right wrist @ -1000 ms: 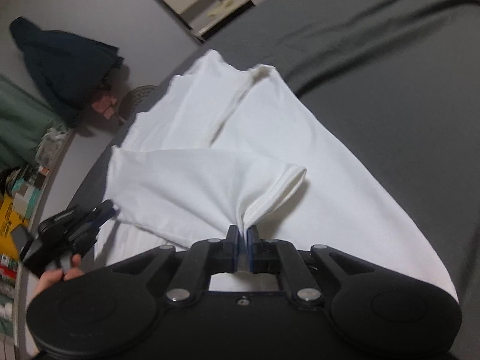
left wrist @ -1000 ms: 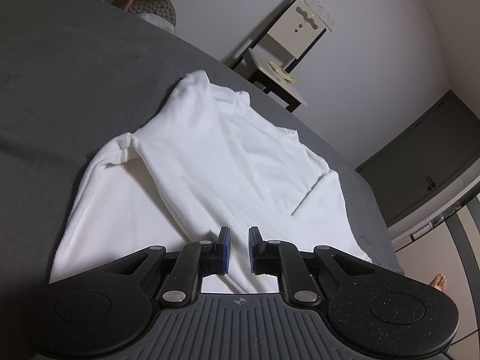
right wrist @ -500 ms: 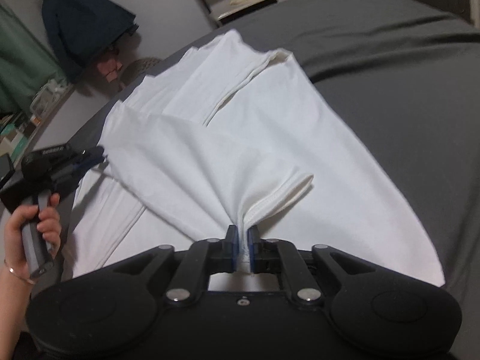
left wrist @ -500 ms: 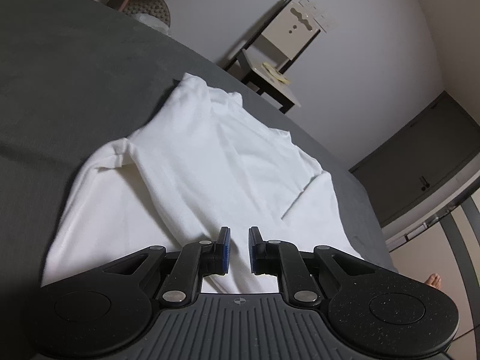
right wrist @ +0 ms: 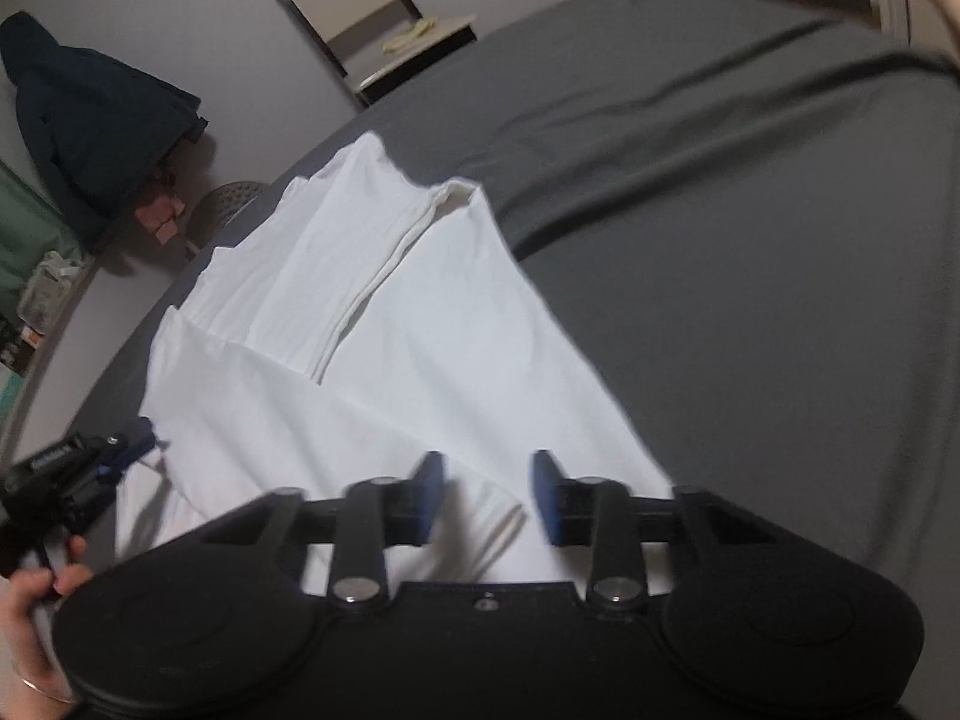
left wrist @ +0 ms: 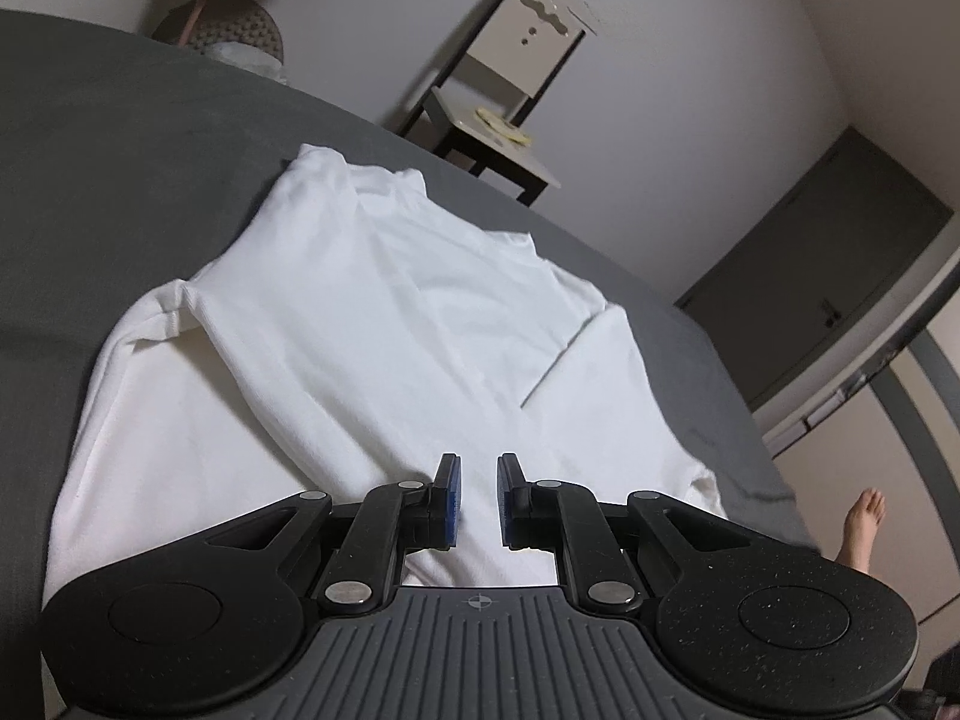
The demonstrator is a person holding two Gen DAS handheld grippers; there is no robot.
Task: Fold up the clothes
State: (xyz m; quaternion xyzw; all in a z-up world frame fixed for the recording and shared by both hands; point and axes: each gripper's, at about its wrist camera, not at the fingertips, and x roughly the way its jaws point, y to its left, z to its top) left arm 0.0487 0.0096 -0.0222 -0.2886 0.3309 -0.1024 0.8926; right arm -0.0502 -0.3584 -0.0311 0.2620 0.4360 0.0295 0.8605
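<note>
White cotton, a T-shirt (left wrist: 372,360) is spread across the grey bed (left wrist: 90,138) in mid-frame, both sides turned inward and one sleeve (right wrist: 480,510) laid at lower centre. The right gripper (right wrist: 487,495) is seen wide open and, though blurred, apparently empty; the left gripper (left wrist: 477,501) is narrowly parted, holding nothing. The flaps are best smoothed flat before any crosswise fold is taken.

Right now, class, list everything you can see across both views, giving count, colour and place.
T-shirt: one, white, lying partly folded on the bed.
Bed cover: one, dark grey, under the shirt.
Chair: one, cream with dark frame, by the wall.
Basket: one, grey, on the floor past the bed.
Jacket: one, navy, hanging on the wall.
Door: one, dark, far right.
Foot: one, bare, beside the bed.
Left tool: black, blue pads, open above the shirt.
Right tool: black, open, over a sleeve.
</note>
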